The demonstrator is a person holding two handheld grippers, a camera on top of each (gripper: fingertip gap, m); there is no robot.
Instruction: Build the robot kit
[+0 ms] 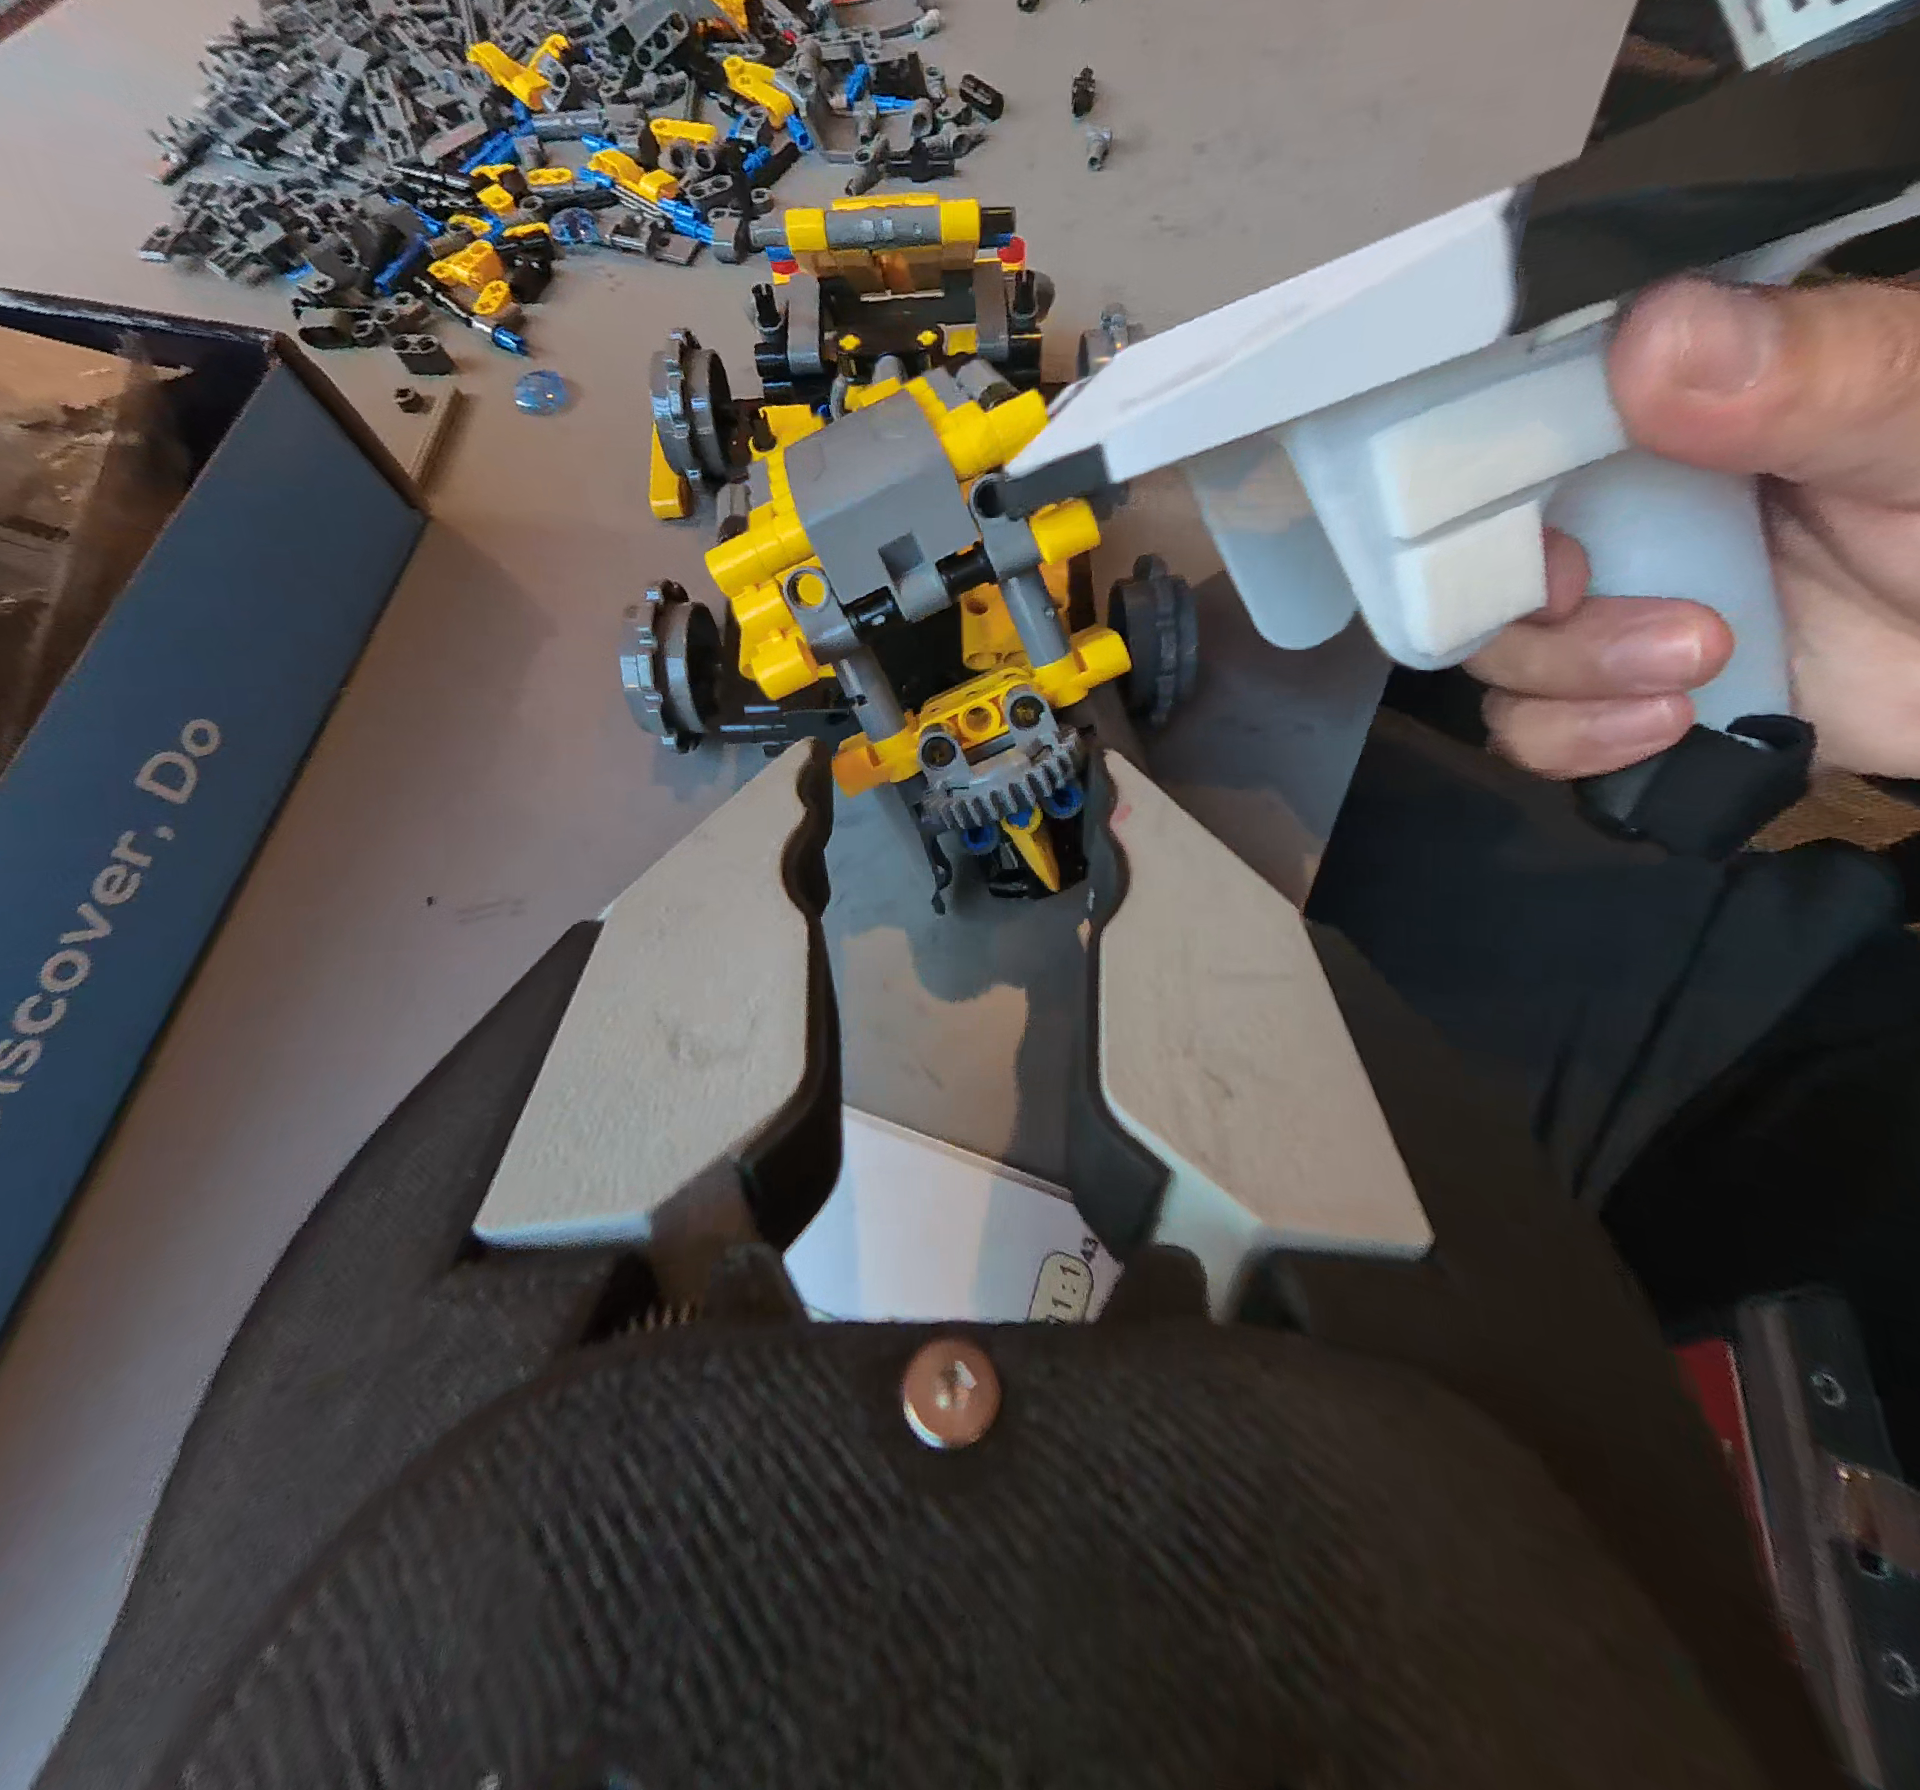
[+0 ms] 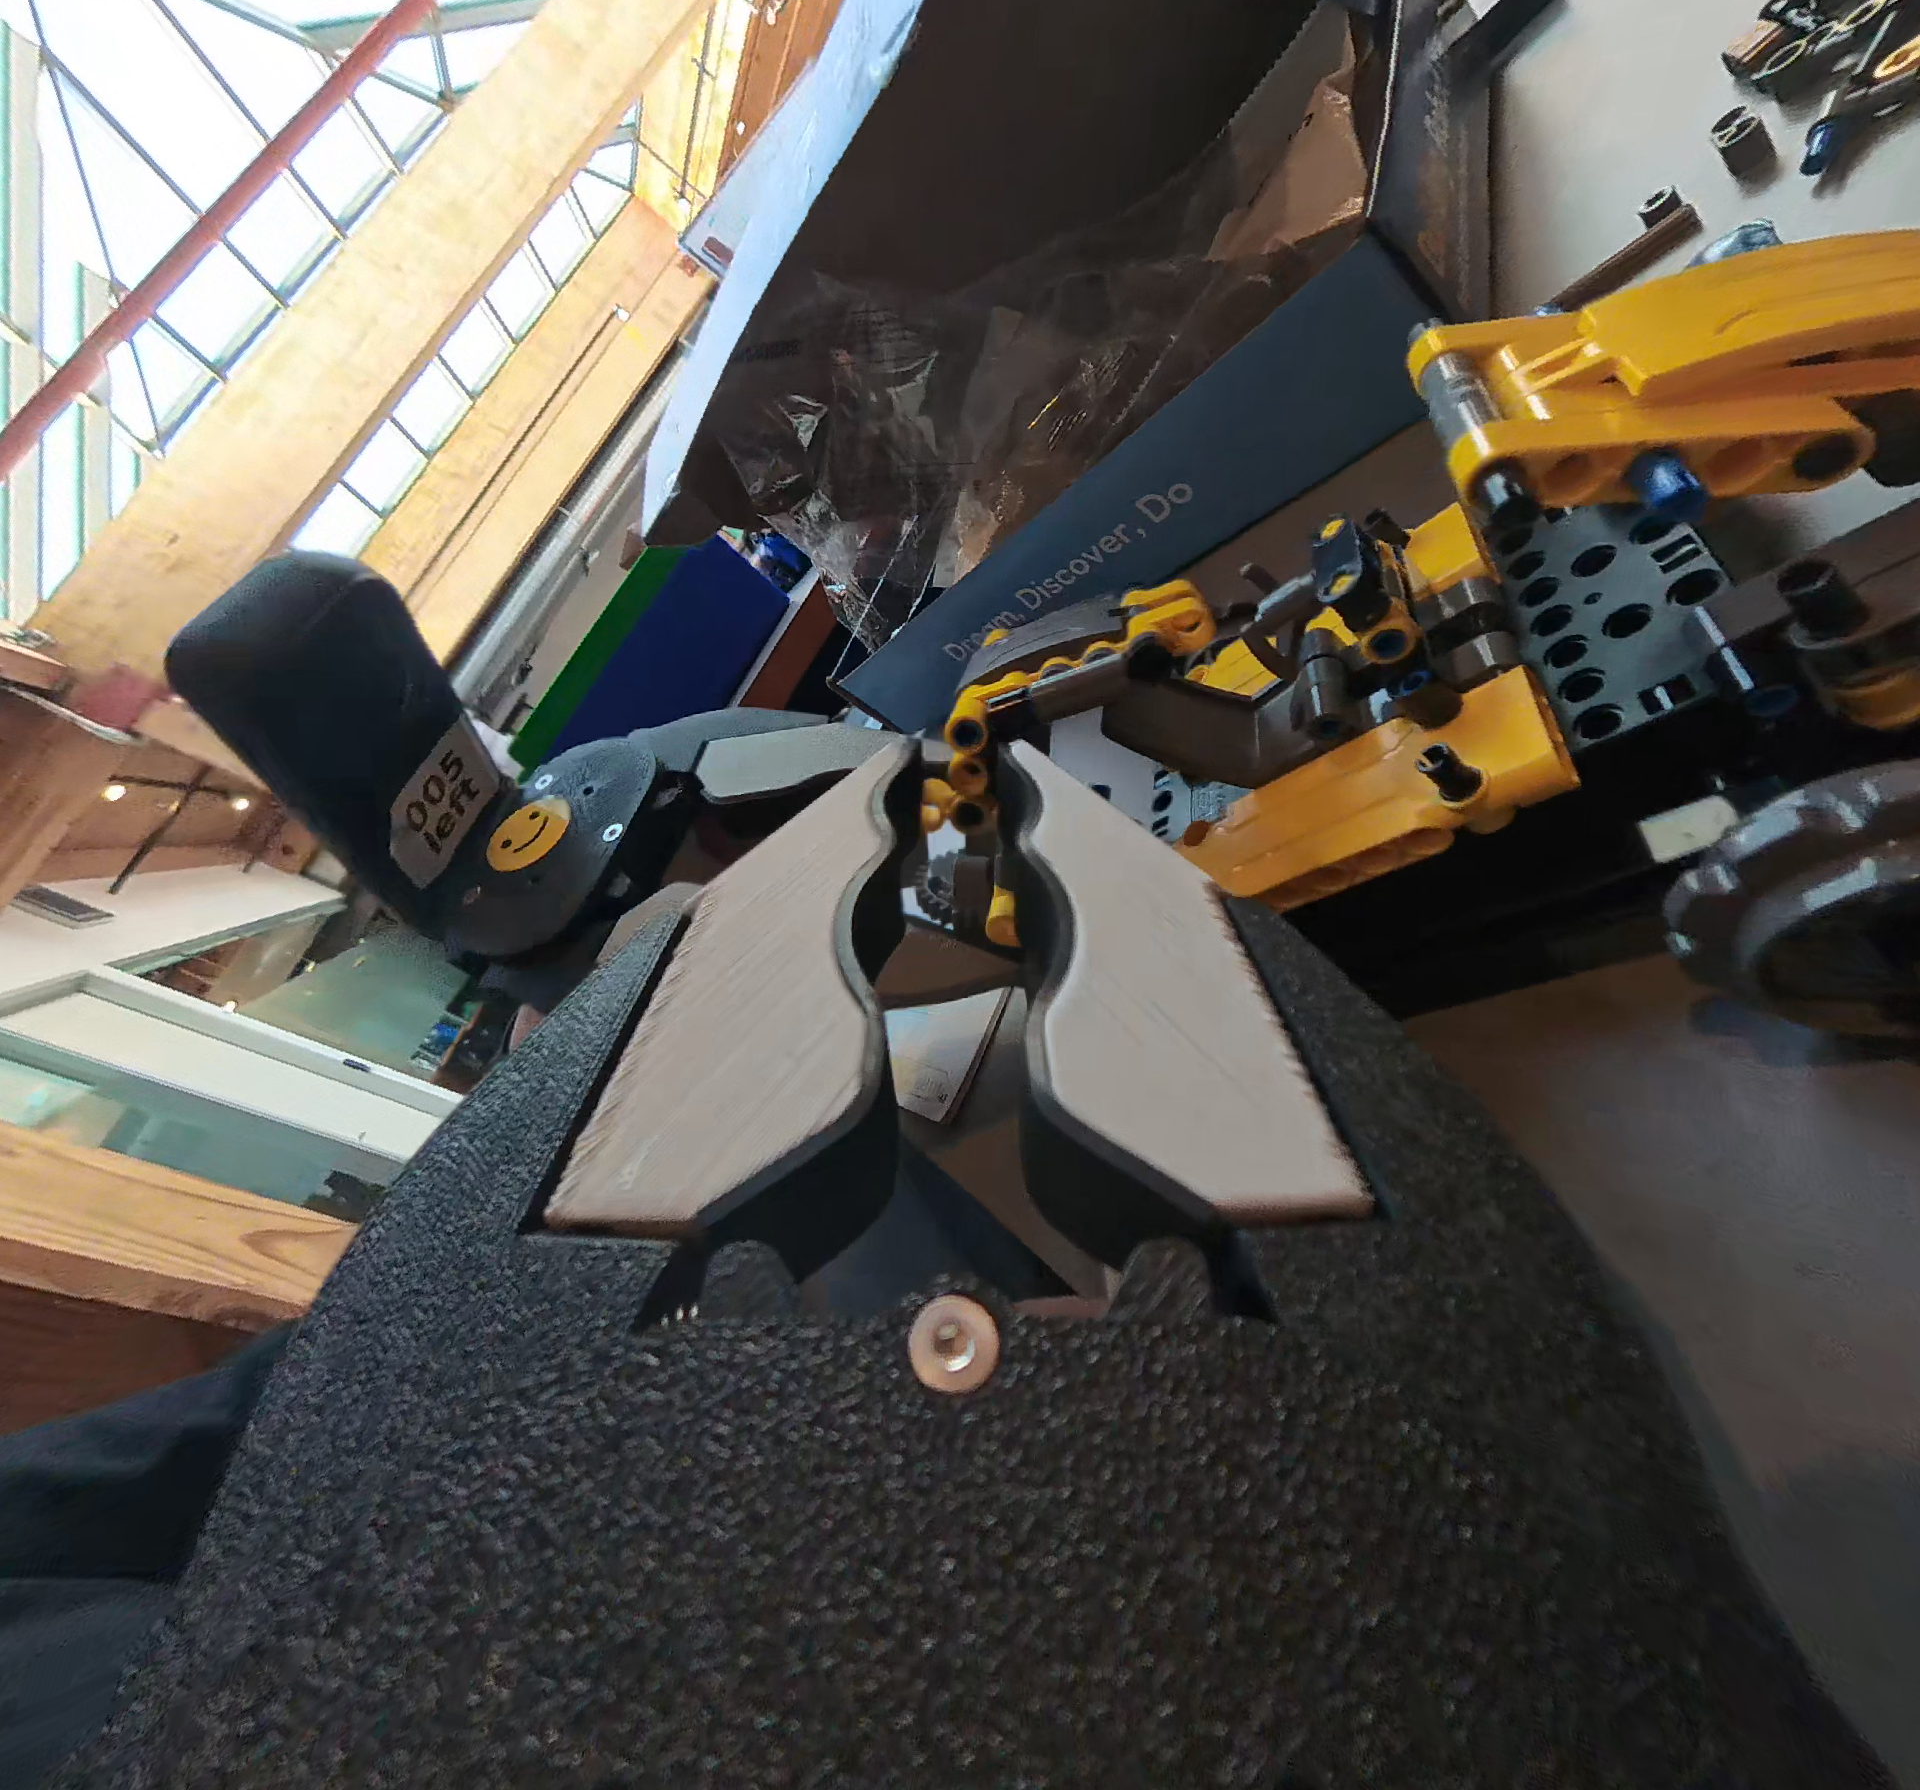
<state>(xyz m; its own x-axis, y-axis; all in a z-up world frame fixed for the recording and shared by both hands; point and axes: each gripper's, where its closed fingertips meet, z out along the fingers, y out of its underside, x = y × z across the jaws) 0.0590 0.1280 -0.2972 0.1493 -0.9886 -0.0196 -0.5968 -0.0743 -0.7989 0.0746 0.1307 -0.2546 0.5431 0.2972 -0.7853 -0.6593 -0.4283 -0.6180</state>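
Observation:
A yellow, grey and black brick-built vehicle model (image 1: pixel 894 535) with dark grey wheels stands on the grey table (image 1: pixel 436 909). My left gripper (image 1: pixel 961 774) is closed on the model's near end, with a grey gear (image 1: pixel 992 790) between its fingertips. My right gripper (image 1: pixel 1013 483), held by a hand (image 1: pixel 1766 493), reaches in from the right to the model's top. In the right wrist view the right gripper (image 2: pixel 966 764) is closed on a small yellow holed beam (image 2: pixel 966 732) at the model's (image 2: pixel 1455 701) end. The left gripper's body (image 2: pixel 582 805) shows behind.
A pile of loose grey, yellow, blue and black parts (image 1: pixel 499 109) lies at the back left. A second yellow-grey sub-assembly (image 1: pixel 894 275) stands just behind the model. An open dark box (image 1: pixel 208 597) with plastic bags sits on the left. A white booklet page (image 1: pixel 935 1221) lies under my left gripper. My hands' fingertips stand some 5 cm from each other.

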